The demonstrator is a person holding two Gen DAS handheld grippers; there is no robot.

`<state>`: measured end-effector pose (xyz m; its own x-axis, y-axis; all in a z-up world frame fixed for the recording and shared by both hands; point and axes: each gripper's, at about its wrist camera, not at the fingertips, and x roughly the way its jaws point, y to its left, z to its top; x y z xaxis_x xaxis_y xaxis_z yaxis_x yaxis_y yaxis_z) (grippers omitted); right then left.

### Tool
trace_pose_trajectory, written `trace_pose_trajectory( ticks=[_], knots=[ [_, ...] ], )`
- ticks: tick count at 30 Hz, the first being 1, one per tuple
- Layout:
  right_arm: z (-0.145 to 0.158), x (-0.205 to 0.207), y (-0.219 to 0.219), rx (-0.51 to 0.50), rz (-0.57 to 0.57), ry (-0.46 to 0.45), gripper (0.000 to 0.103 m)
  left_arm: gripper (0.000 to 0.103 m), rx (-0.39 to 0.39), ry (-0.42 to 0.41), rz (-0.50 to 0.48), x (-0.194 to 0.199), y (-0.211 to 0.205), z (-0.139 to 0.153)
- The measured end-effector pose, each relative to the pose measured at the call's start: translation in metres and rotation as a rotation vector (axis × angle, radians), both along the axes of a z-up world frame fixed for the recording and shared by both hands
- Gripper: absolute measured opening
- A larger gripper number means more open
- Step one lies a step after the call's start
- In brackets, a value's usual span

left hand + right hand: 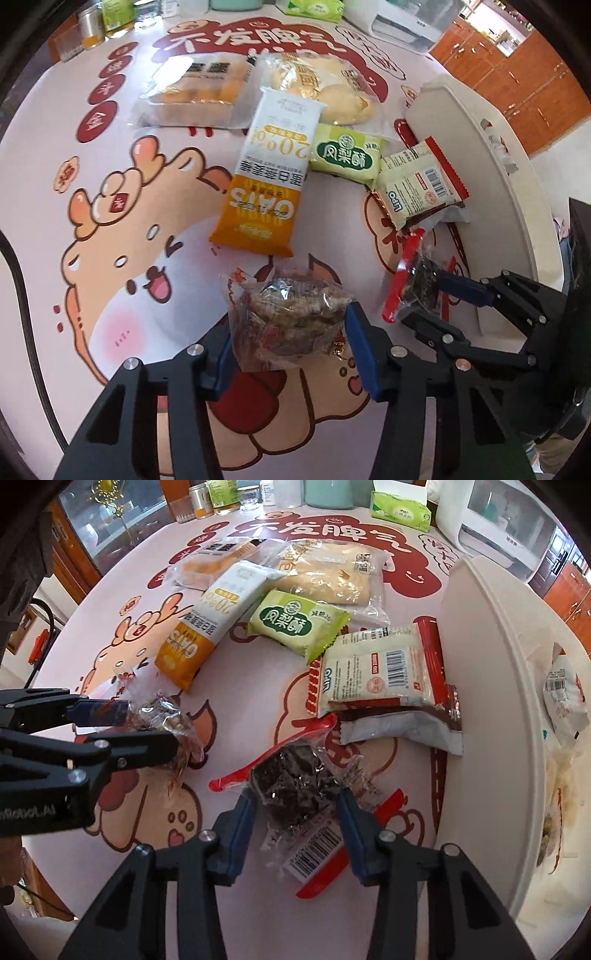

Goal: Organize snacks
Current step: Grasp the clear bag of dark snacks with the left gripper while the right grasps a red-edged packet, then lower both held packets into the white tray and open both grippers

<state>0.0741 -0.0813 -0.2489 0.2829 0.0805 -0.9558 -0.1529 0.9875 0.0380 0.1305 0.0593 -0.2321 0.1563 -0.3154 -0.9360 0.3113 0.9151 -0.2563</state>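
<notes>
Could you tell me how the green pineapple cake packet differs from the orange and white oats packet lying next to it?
The green pineapple cake packet is short and nearly square; the orange and white oats packet is long and narrow. The green packet is one colour all over, while the oats packet is white at its far end and orange at its near end. Both lie flat on the printed tablecloth, sealed, with neither gripper on them.
</notes>
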Motion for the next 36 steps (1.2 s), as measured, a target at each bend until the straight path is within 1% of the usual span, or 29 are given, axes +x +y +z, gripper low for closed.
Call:
trace_pose_trajectory(
  ticks=[3, 6, 8, 12, 13, 15, 20, 24, 27, 31, 34, 36],
  knots=[
    [0.008, -0.005, 0.002, 0.024, 0.001, -0.013, 0.044, 0.051, -0.007, -0.025, 0.015, -0.004, 0.006, 0.013],
    [0.02, -0.008, 0.005, 0.05, 0.007, -0.036, 0.044, 0.051, -0.014, -0.067, 0.015, -0.009, 0.007, 0.032],
    [0.03, -0.012, 0.007, 0.062, 0.009, -0.053, 0.044, 0.051, -0.018, -0.111, 0.013, -0.014, 0.007, 0.053],
    [0.056, -0.02, 0.008, 0.102, 0.021, -0.105, 0.044, 0.051, -0.037, -0.209, 0.006, -0.02, -0.008, 0.093],
    [0.065, -0.023, 0.007, 0.111, 0.024, -0.123, 0.044, 0.051, -0.047, -0.247, 0.001, -0.023, -0.012, 0.109],
    [0.079, -0.028, 0.003, 0.121, 0.025, -0.157, 0.044, 0.052, -0.056, -0.306, -0.008, -0.026, -0.023, 0.132],
    [0.118, -0.041, -0.026, 0.13, 0.005, -0.245, 0.044, 0.052, -0.09, -0.434, -0.047, -0.039, -0.052, 0.185],
    [0.142, -0.05, -0.064, 0.143, -0.042, -0.296, 0.044, 0.052, -0.133, -0.484, -0.078, -0.044, -0.091, 0.216],
    [0.157, -0.056, -0.098, 0.136, -0.094, -0.331, 0.045, 0.052, -0.148, -0.505, -0.105, -0.046, -0.124, 0.229],
    [0.169, -0.063, -0.141, 0.101, -0.15, -0.361, 0.045, 0.052, -0.159, -0.507, -0.143, -0.045, -0.168, 0.235],
    [0.171, -0.067, -0.168, 0.075, -0.179, -0.368, 0.045, 0.052, -0.152, -0.511, -0.166, -0.042, -0.204, 0.234],
    [0.169, -0.066, -0.187, 0.071, -0.197, -0.352, 0.045, 0.052, -0.149, -0.504, -0.171, -0.041, -0.22, 0.232]
  ],
)
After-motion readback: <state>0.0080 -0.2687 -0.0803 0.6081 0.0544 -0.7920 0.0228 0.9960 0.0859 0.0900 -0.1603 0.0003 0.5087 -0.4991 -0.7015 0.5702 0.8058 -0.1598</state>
